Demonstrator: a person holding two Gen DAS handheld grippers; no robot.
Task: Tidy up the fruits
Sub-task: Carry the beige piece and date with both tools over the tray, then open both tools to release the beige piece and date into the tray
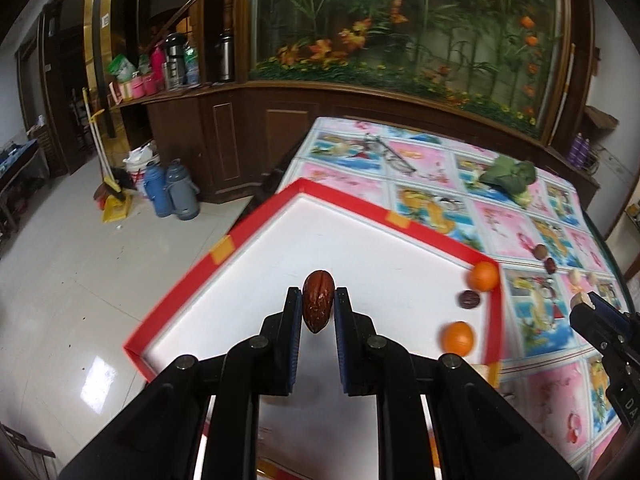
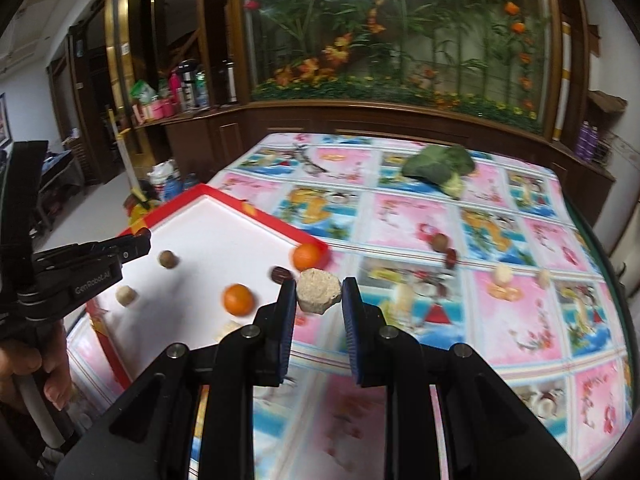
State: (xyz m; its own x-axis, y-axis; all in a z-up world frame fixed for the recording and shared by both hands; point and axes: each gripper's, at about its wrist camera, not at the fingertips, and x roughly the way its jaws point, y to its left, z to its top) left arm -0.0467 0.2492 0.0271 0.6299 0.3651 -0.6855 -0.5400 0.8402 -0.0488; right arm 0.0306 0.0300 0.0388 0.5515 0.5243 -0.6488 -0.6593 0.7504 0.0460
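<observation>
Pinching a date [image 1: 318, 306], left tongs [image 1: 317, 300] narrowed.

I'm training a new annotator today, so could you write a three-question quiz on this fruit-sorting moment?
1. True or false: the left gripper is shut on a wrinkled dark-red date.
2. What does the right gripper hold? A) orange tangerine B) pale beige crumbly chunk C) green broccoli
3. Fill in: two orange tangerines lie in the red-rimmed white ____.

Key: 1 true; 2 B, the pale beige crumbly chunk; 3 tray.
</observation>
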